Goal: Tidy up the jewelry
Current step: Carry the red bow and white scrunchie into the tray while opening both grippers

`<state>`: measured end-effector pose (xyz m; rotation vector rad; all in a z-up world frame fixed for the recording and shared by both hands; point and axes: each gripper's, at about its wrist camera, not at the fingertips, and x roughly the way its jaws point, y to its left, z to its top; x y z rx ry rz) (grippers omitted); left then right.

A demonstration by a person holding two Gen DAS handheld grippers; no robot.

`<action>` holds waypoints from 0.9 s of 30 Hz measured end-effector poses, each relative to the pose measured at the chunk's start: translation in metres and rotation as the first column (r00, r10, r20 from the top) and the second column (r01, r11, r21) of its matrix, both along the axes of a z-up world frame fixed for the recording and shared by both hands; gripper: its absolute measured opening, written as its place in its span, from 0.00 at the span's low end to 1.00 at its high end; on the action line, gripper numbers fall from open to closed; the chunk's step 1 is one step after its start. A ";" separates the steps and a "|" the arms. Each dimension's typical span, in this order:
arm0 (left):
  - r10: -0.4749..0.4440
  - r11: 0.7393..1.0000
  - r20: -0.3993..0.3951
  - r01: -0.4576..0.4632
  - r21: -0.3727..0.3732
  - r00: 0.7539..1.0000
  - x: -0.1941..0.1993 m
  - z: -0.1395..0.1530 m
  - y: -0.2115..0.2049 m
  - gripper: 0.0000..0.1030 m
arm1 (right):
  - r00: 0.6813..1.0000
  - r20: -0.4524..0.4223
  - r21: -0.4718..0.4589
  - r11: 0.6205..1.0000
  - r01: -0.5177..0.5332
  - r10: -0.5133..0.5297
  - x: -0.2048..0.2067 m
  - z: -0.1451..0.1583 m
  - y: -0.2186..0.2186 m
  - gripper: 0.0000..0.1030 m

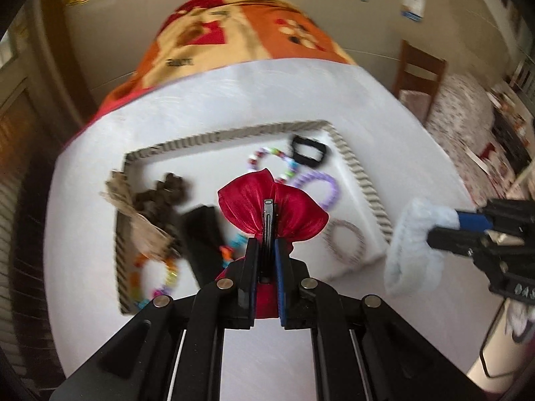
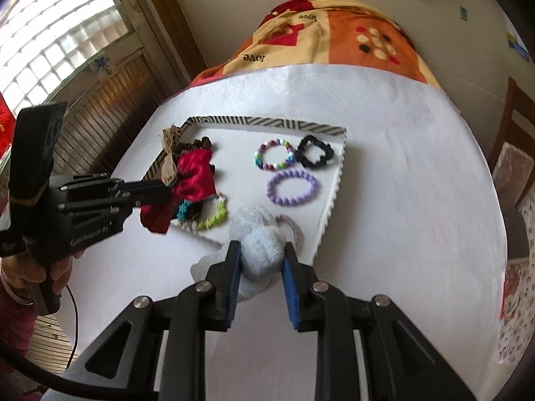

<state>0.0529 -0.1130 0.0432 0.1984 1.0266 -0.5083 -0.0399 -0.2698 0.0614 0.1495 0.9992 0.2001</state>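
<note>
- Above the white table (image 2: 384,167), both grippers hang over a shallow tray (image 2: 267,122) with a striped rim, each clenched on something soft.
- The left gripper (image 1: 265,247) pinches a red satin hair bow (image 1: 272,207); only the left wrist view shows the metal clip (image 1: 268,220) running down the bow's middle between the pads.
- The right gripper (image 2: 262,260) squeezes a pale blue fluffy scrunchie (image 2: 262,244); the left view shows it from the side as a drooping loop, clear of the table.
- The right wrist view alone shows the hand (image 2: 30,277) wrapped round the left gripper's handle, with a cable trailing below.
- In the tray lie a multicoloured bead bracelet (image 2: 275,158), a black scrunchie (image 2: 316,152), and a lilac twisted bracelet (image 2: 291,187), close together at the right end.
- At the left end sit a brown scrunchie (image 1: 164,193) and a tan bow (image 1: 133,214); a green beaded band (image 2: 214,217) lies at the near edge.
- Beyond the table lies an orange and red patterned blanket (image 2: 351,33).
- The right view shows a glass-block window (image 2: 60,40); the left view shows a wooden chair (image 1: 419,73).
</note>
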 end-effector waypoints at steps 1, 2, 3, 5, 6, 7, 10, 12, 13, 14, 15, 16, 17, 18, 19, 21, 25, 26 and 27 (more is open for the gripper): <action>0.013 1.000 0.000 -0.013 0.002 1.000 0.007 -0.001 0.001 0.02 | 1.000 -0.003 0.005 1.000 -0.003 0.003 0.008 -0.002 0.001 0.24; 0.024 1.000 0.000 -0.024 0.005 1.000 0.012 -0.002 0.002 0.02 | 1.000 -0.004 0.007 1.000 -0.003 0.003 0.013 -0.003 0.002 0.24; 0.039 0.999 0.004 -0.039 0.014 0.999 0.019 -0.003 0.002 0.02 | 1.000 -0.006 0.009 1.000 -0.003 0.004 0.018 -0.006 0.003 0.24; 0.060 0.998 0.010 -0.060 0.034 0.998 0.031 -0.007 0.001 0.02 | 1.000 -0.016 0.015 1.000 -0.003 0.004 0.031 -0.011 0.004 0.24; 0.067 0.997 0.011 -0.067 0.040 0.998 0.035 -0.008 0.002 0.02 | 1.000 -0.021 0.019 1.000 -0.003 0.004 0.036 -0.013 0.004 0.24; 0.078 0.996 0.010 -0.078 0.046 0.997 0.042 -0.010 0.002 0.02 | 1.000 -0.027 0.024 1.000 -0.006 0.006 0.043 -0.017 0.005 0.24; 0.102 0.993 0.005 -0.102 0.054 0.995 0.061 -0.016 0.004 0.02 | 0.999 -0.037 0.021 1.000 -0.013 0.013 0.060 -0.024 0.008 0.24; 0.121 0.991 -0.002 -0.120 0.056 0.993 0.074 -0.021 0.005 0.02 | 0.999 -0.045 0.027 0.999 -0.018 0.019 0.072 -0.029 0.008 0.24; 0.128 0.990 -0.008 -0.127 0.056 0.992 0.080 -0.023 0.005 0.02 | 0.999 -0.048 0.029 0.999 -0.020 0.022 0.076 -0.031 0.009 0.25; 0.134 0.989 -0.012 -0.133 0.059 0.991 0.085 -0.026 0.005 0.02 | 0.998 -0.052 0.033 0.999 -0.024 0.025 0.083 -0.034 0.010 0.25; 0.137 0.989 -0.015 -0.136 0.063 0.990 0.090 -0.028 0.005 0.02 | 0.998 -0.056 0.036 0.999 -0.026 0.028 0.088 -0.036 0.011 0.25; 0.141 0.988 -0.018 -0.139 0.065 0.990 0.094 -0.031 0.004 0.02 | 0.998 -0.060 0.040 0.999 -0.030 0.032 0.093 -0.039 0.012 0.25; 0.145 0.988 -0.025 -0.143 0.065 0.989 0.100 -0.034 0.004 0.02 | 0.997 -0.063 0.043 0.999 -0.033 0.035 0.099 -0.041 0.012 0.25; 0.148 0.987 -0.030 -0.145 0.065 0.989 0.103 -0.036 0.003 0.02 | 0.997 -0.067 0.048 0.998 -0.036 0.039 0.104 -0.044 0.013 0.25; 0.152 0.987 -0.036 -0.149 0.067 0.988 0.107 -0.040 0.003 0.02 | 0.997 -0.072 0.056 0.998 -0.039 0.043 0.110 -0.047 0.015 0.25; 0.162 0.985 -0.048 -0.159 0.069 0.986 0.115 -0.046 0.001 0.02 | 0.996 -0.078 0.070 0.997 -0.045 0.050 0.118 -0.052 0.018 0.25; 0.183 0.982 -0.088 -0.178 0.065 0.979 0.129 -0.063 0.000 0.02 | 0.993 -0.096 0.081 0.995 -0.055 0.063 0.134 -0.067 0.025 0.25; 0.186 0.981 -0.094 -0.180 0.066 0.978 0.131 -0.067 0.000 0.02 | 0.993 -0.103 0.084 0.995 -0.057 0.065 0.138 -0.072 0.027 0.25; 0.187 0.981 -0.098 -0.181 0.067 0.977 0.131 -0.069 -0.001 0.02 | 0.992 -0.108 0.083 0.995 -0.057 0.066 0.141 -0.075 0.029 0.25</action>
